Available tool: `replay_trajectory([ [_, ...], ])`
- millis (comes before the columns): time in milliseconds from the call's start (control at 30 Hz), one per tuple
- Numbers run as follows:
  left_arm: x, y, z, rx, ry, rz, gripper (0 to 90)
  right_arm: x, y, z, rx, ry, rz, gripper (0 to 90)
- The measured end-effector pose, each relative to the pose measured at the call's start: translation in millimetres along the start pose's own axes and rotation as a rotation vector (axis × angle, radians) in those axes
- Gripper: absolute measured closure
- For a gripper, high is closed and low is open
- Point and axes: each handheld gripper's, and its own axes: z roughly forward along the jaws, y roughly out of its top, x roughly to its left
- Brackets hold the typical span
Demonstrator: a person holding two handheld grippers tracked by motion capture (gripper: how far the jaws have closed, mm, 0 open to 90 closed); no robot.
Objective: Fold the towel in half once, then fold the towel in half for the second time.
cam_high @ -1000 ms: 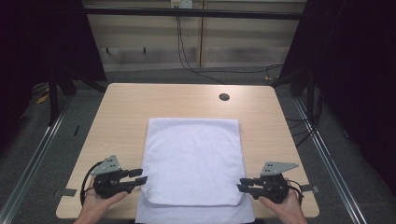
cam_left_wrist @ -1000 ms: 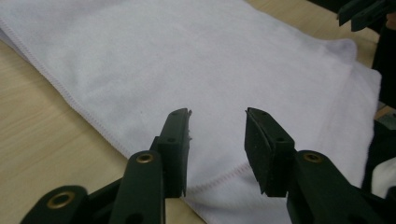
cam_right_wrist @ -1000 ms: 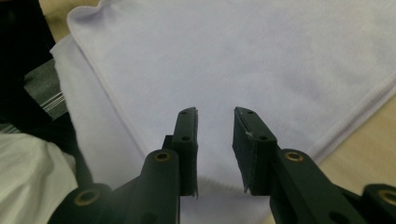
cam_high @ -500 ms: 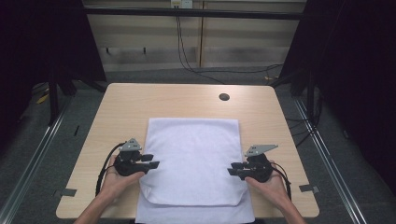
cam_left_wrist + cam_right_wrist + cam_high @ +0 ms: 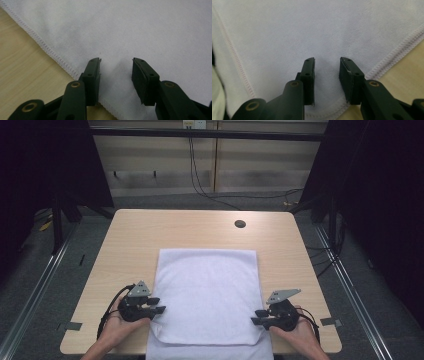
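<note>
At five and seven o'clock on the table, we are poising the half-open, empty left gripper and right gripper, whose jaws have just been closing and opening respectively, over the towel corners; next, pinching both.

No writing to read anywhere.
The plain white stitched-hem cloth and the bare light wooden table carry no label, brand, number or sign.

Count on and around the table

One white towel lies on one wooden table. Two grippers work at it, the left gripper at the near left and the right gripper at the near right. One dark round hole sits at the far right.
</note>
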Motion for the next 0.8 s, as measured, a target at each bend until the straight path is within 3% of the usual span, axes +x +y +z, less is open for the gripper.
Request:
replay_trajectory([
  [133,-11.0,-3.2,-3.6,0.016,-0.009,0.002,58.2,7.9,-5.6,-4.5,0.015,0.012,0.004,65.8],
  [200,-15.1,-7.0,-6.9,0.016,-0.038,-0.010,57.3,12.6,-7.9,-6.6,0.030,0.027,0.006,65.8],
  [300,-15.5,-11.0,-12.0,0.018,-0.074,-0.034,57.5,15.3,-10.8,-9.9,0.046,0.058,0.011,65.6],
  [367,-10.8,-9.4,-14.6,-0.012,-0.097,-0.048,55.6,12.3,-9.7,-10.3,0.014,0.052,0.013,63.9],
  [500,8.2,9.4,-19.9,-0.091,-0.051,-0.091,48.7,-9.5,10.3,-12.6,-0.075,0.000,0.039,59.5],
  [567,22.8,20.8,-18.2,-0.125,-0.049,-0.123,47.1,-23.8,26.4,-13.2,-0.120,-0.030,0.045,58.1],
  [600,31.3,26.7,-15.3,-0.121,-0.043,-0.128,46.2,-37.7,42.7,-10.0,-0.144,-0.061,0.033,56.6],
  [633,40.1,31.4,-12.0,-0.125,-0.023,-0.138,46.2,-37.7,42.7,-10.0,-0.144,-0.061,0.033,56.6],
  [667,49.7,35.2,-8.8,-0.134,-0.010,-0.157,46.0,-53.5,57.1,-3.8,-0.154,-0.073,0.044,56.1],
  [800,83.1,45.9,1.6,-0.169,0.026,-0.234,44.6,-75.5,72.6,5.0,-0.159,-0.106,0.073,54.2],
])
